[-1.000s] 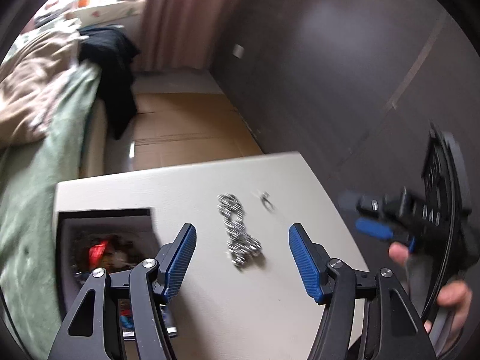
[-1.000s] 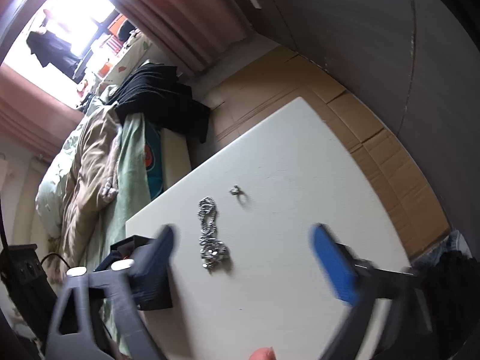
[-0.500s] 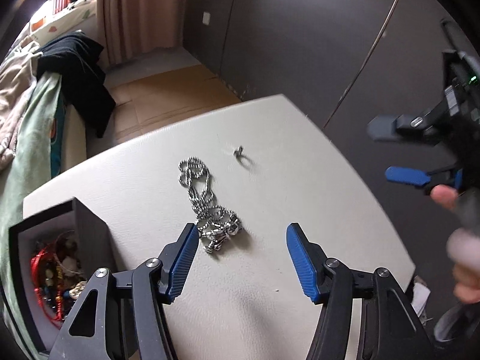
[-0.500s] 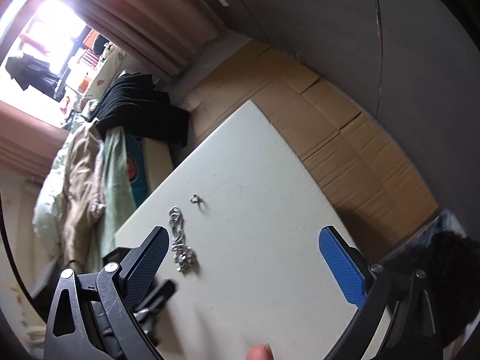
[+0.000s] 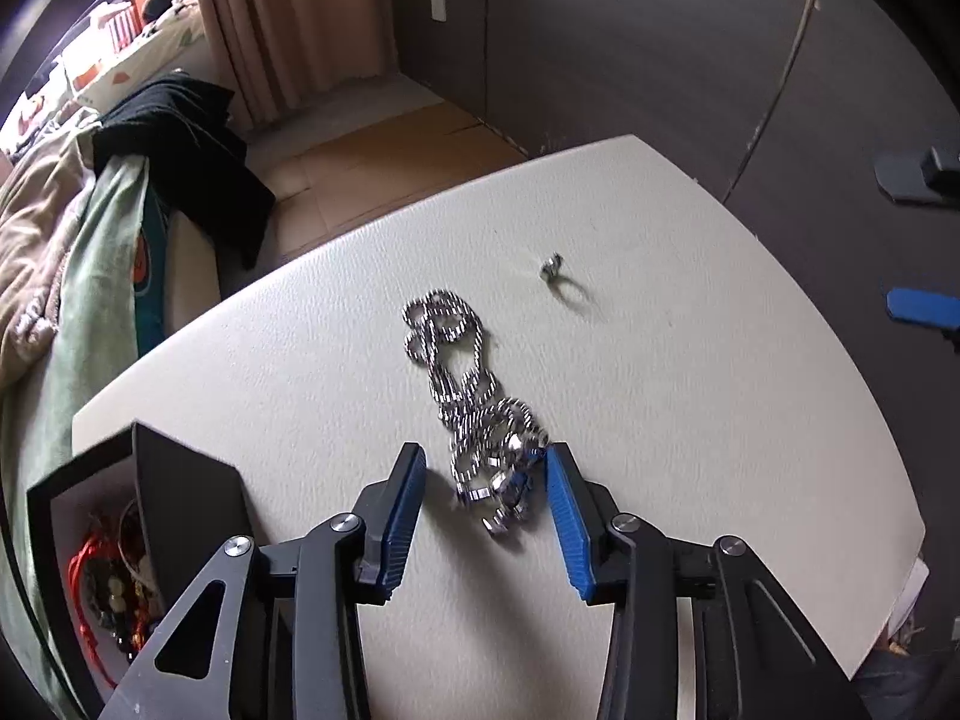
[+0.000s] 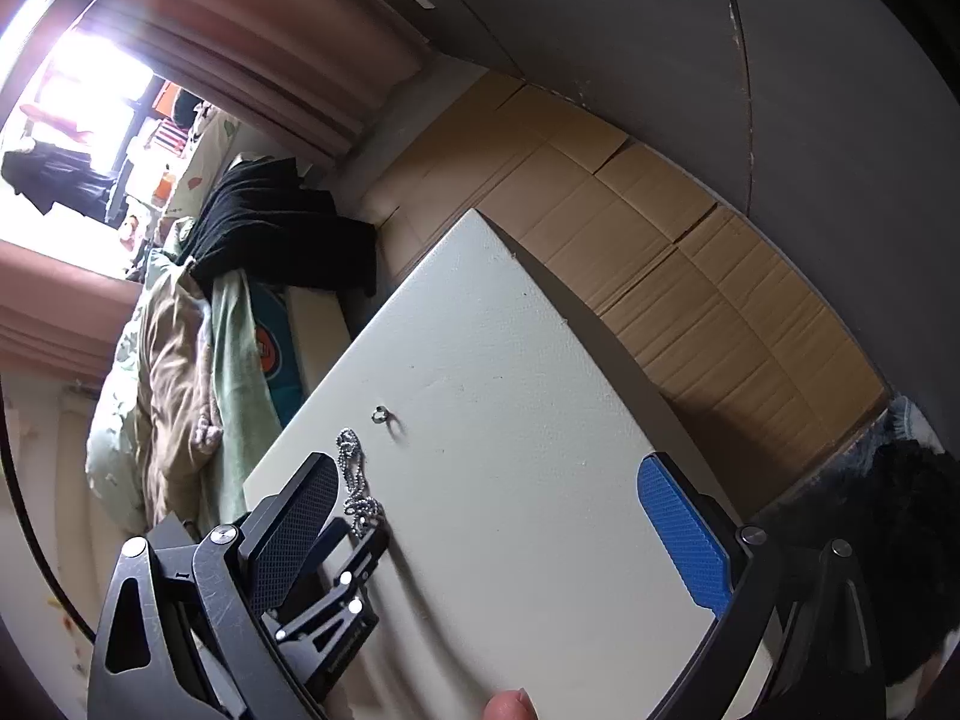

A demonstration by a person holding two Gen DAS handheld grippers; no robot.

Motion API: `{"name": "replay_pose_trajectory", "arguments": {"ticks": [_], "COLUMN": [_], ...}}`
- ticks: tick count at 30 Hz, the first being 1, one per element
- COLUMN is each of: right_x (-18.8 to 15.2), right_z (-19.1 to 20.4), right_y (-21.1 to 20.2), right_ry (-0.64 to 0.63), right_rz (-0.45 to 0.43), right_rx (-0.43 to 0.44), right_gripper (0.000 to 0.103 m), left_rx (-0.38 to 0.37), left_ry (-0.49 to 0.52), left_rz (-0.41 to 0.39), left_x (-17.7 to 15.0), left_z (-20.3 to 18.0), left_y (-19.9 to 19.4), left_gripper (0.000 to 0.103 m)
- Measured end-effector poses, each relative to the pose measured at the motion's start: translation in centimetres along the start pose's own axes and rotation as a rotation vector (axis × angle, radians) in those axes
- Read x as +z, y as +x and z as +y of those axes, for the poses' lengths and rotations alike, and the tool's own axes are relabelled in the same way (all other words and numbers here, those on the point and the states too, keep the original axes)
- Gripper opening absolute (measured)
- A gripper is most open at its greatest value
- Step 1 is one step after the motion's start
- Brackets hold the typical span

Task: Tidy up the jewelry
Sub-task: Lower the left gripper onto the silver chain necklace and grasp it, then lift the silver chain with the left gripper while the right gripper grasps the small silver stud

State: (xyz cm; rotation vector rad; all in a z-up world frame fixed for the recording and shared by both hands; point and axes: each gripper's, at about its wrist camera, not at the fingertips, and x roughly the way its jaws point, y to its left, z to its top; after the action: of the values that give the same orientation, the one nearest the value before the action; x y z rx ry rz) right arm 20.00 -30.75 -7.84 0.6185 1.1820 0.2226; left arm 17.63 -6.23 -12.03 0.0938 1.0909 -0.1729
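Both left gripper pads closer around chain (perhaps touching).

Left gripper: black linkage arms, silver screw heads, blue ribbed finger pads. Right gripper: same black frame, scuffed; blue textured pads.

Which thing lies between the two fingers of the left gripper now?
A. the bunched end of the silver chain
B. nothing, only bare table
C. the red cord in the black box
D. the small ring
A: in the left wrist view the left gripper stands open around the bunched end of the silver chain, while the small ring lies apart, farther away.
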Motion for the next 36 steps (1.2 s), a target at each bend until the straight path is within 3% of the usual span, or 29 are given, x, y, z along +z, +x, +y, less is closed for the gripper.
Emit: {"name": "replay_pose_trajectory", "arguments": {"ticks": [3, 6, 10, 20, 23, 25, 32, 36], "right_x": [0.2, 0.3, 0.1, -0.9, -1.1, -1.0, -1.2, -1.4], "right_z": [-0.1, -0.1, 0.8, 4.5, 5.6, 6.2, 8.7, 9.7], "right_y": [0.2, 0.5, 0.7, 2.8, 4.0, 5.0, 7.8, 9.3], "right_ry": [0.008, 0.009, -0.024, -0.169, -0.206, -0.219, -0.288, -0.331], "right_rz": [0.004, 0.005, 0.000, -0.008, 0.010, 0.026, 0.030, 0.031], "right_rx": [0.000, -0.004, -0.001, -0.036, -0.046, -0.042, -0.064, -0.086], "right_gripper": [0.101, 0.101, 0.101, 0.099, 0.078, 0.070, 0.057, 0.042], "left_rx": [-0.006, -0.001, -0.040, -0.092, -0.108, -0.123, -0.142, -0.164], "left_ry": [-0.008, -0.035, -0.066, -0.209, -0.245, -0.270, -0.327, -0.367], "left_rz": [-0.018, -0.031, -0.029, -0.143, -0.170, -0.191, -0.262, -0.273], "left_x": [0.5, 0.7, 0.6, 0.6, 0.7, 0.7, 0.6, 0.6], "left_z": [0.4, 1.0, 1.8, 4.9, 5.9, 6.6, 8.8, 10.3], "left_y": [0.3, 0.2, 0.0, -4.4, -5.5, -6.2, -9.0, -9.2], "left_gripper": [0.040, 0.024, 0.015, 0.015, 0.015, 0.015, 0.015, 0.015]}}
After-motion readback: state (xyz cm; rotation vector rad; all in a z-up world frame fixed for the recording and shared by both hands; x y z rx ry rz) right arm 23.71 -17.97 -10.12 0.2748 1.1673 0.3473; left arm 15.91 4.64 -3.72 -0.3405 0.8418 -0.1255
